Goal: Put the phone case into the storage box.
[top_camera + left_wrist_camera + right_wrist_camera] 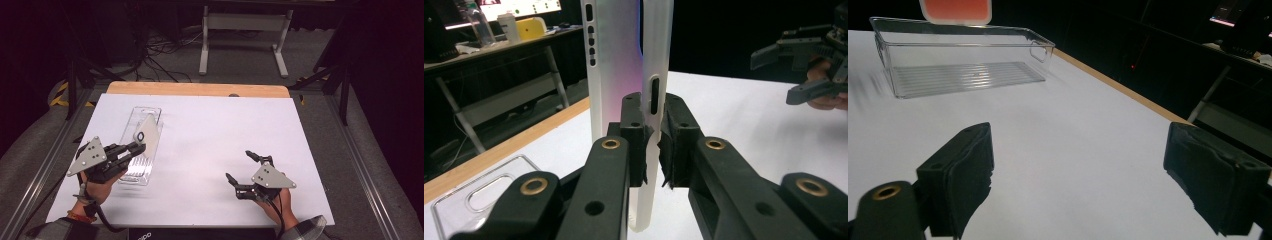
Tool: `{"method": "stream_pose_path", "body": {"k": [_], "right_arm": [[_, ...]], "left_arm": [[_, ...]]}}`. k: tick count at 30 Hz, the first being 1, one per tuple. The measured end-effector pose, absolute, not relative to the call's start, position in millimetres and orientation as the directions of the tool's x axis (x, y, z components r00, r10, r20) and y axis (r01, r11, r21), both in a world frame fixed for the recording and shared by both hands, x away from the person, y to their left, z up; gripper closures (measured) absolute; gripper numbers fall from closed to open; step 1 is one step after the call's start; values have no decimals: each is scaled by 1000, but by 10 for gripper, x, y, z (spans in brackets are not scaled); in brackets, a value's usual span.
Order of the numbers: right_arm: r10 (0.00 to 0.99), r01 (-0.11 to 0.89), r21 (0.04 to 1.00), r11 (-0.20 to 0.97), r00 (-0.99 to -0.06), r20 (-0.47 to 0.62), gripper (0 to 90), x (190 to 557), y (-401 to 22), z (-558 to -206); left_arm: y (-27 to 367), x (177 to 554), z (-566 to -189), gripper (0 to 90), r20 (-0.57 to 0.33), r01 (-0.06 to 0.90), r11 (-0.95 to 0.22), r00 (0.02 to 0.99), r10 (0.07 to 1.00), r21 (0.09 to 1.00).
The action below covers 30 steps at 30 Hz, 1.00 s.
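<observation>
- A translucent white plastic phone case is seen pinched by its edge in the left gripper, left of centre in the high view, just above a clear plastic rectangular tray on the white table top.
- In the left gripper view, the pads are clamped tight on one side wall of the case, beside a button slot.
- The right gripper, lower right in the high view, is held with its jaws spread apart and nothing between them.
- The thin wall is best kept gripped squarely and the case carried level, so that flexing or slipping is avoided.
- The case's top is cut off in the left gripper view; whether it touches the tray cannot be told.
- An orange-red object behind the tray in the right gripper view is cropped and unidentifiable.
</observation>
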State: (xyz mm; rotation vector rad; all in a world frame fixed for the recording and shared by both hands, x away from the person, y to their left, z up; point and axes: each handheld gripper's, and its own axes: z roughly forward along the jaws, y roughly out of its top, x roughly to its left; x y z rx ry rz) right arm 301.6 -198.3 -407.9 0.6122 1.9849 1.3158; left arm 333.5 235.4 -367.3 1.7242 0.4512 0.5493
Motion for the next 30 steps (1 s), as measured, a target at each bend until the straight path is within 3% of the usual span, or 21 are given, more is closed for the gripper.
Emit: {"method": "stream_pose_path", "body": {"k": [10,17,30], "right_arm": [[679,28,918,396,-681,-272,135,3037,-1960,-4105],[676,41,912,408,-685,-272,136,3060,-1946,-4134],[669,56,899,434,-688,-280,141,3090,-1910,-4183]], "left_arm": [[2499,3547,-3722,823,97,40,-208,788,608,977],[2621,3802,-3775,823,51,85,-196,797,602,977],[2659,4225,-3920,823,50,113,-235,805,591,965]]}}
